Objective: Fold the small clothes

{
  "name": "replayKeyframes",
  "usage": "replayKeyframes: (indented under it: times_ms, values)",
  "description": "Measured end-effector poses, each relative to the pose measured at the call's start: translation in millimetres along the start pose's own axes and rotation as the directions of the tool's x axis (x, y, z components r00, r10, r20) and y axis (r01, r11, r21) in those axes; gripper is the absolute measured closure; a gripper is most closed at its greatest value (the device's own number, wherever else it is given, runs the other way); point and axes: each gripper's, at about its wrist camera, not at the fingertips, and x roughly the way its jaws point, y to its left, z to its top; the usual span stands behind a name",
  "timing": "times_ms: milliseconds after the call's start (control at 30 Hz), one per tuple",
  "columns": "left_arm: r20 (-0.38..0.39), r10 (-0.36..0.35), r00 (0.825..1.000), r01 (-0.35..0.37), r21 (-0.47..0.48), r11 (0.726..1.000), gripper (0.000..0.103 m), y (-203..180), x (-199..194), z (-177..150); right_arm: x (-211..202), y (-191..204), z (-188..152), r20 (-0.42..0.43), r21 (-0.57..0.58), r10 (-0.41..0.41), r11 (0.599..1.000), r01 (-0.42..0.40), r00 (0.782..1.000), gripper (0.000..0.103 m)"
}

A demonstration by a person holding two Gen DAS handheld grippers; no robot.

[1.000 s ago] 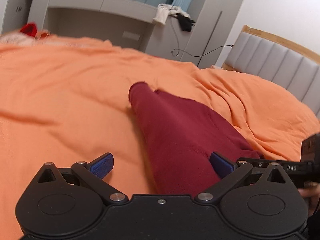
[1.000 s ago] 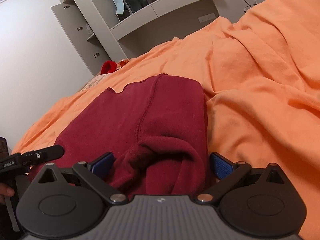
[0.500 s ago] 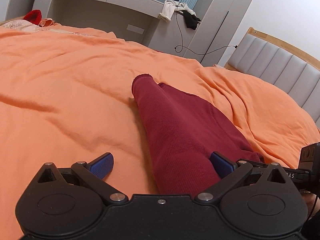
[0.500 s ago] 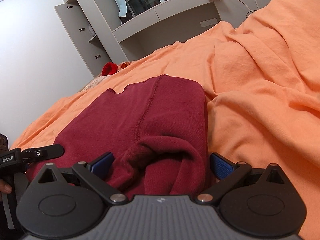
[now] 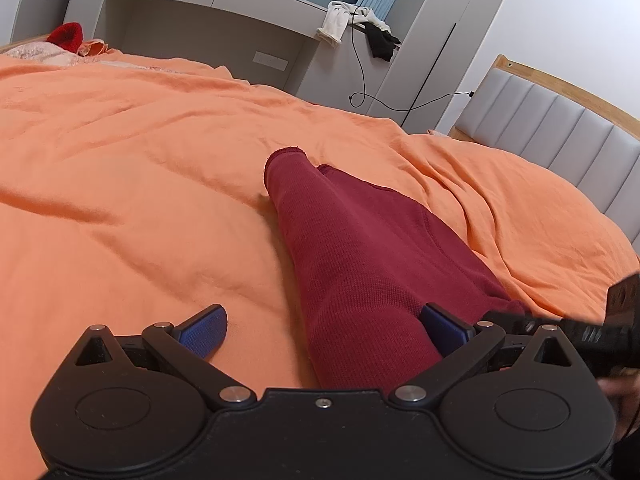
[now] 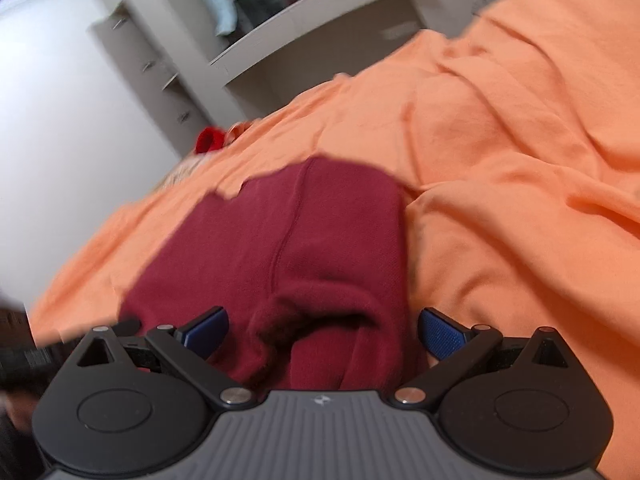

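A dark red knit garment (image 5: 360, 256) lies folded lengthwise on the orange duvet (image 5: 140, 200). It also shows in the right wrist view (image 6: 304, 240), with its bunched near end between the fingers. My left gripper (image 5: 324, 330) is open, its jaws wide apart over the garment's near left edge. My right gripper (image 6: 322, 330) is open around the bunched end, with both blue pads apart from the cloth. The right gripper shows at the right edge of the left wrist view (image 5: 576, 332).
A grey padded headboard (image 5: 560, 132) stands at the right. A grey desk unit (image 5: 224, 20) with hanging clothes (image 5: 352, 24) and a cable lies beyond the bed. A red item (image 5: 66, 36) sits at the bed's far corner. White wall and cabinet (image 6: 132, 60) stand at the left.
The left view has risen slightly and tilted down. The right wrist view has shifted and blurred with motion. Both grippers stay open; the garment has not visibly moved.
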Motion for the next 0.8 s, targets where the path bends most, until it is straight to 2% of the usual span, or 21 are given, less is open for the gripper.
replayKeyframes:
  times_ms: [100, 167, 267, 367, 500, 533, 600, 667, 800]
  values:
    - [0.002, -0.007, 1.0, 0.007, -0.001, 1.0, 0.0, 3.0, 1.3, -2.4, -6.2, -16.1, 7.4, 0.058, 0.121, 0.017, 0.992, -0.024, 0.998, 0.0]
    - [0.006, -0.014, 1.0, 0.015, -0.006, 1.0, 0.0, 5.3, 2.5, -4.5, -6.3, -23.9, 10.1, 0.084, 0.163, 0.014, 0.986, -0.028, 0.996, 0.002]
    - [0.025, -0.031, 0.999, 0.031, -0.002, 1.0, 0.0, 8.3, 1.4, -8.3, -4.5, -27.3, 13.8, 0.097, 0.166, -0.015, 0.986, -0.001, 0.995, 0.015]
    - [0.05, -0.047, 0.998, 0.047, -0.001, 0.999, 0.0, 12.8, -0.7, -13.3, -4.3, -22.7, 15.2, 0.102, 0.136, -0.011, 0.991, -0.003, 0.995, 0.033]
    - [0.064, -0.054, 0.996, 0.054, -0.001, 0.999, 0.0, 12.5, -0.8, -16.8, -5.0, -1.7, 13.3, 0.136, 0.016, -0.034, 0.999, 0.032, 0.99, 0.07]
    - [0.065, -0.052, 0.997, 0.052, 0.0, 0.999, 0.0, 11.9, -0.4, -16.9, -5.8, 4.9, 12.9, 0.151, -0.022, -0.046, 0.998, 0.05, 0.987, 0.076]
    - [0.065, -0.051, 0.997, 0.051, 0.0, 0.999, 0.0, 11.2, 0.1, -17.3, -7.7, 20.5, 9.2, 0.187, -0.118, -0.063, 0.989, 0.086, 0.98, 0.082]
    - [0.067, -0.051, 0.996, 0.051, 0.0, 0.999, 0.0, 11.1, 0.3, -17.7, -9.5, 38.0, 1.5, 0.212, -0.229, -0.065, 0.967, 0.114, 0.975, 0.083]
    - [0.068, -0.051, 0.996, 0.051, 0.0, 0.999, 0.0, 11.9, 0.2, -18.3, -7.3, 73.5, -20.1, 0.251, -0.436, -0.07, 0.882, 0.177, 0.966, 0.083]
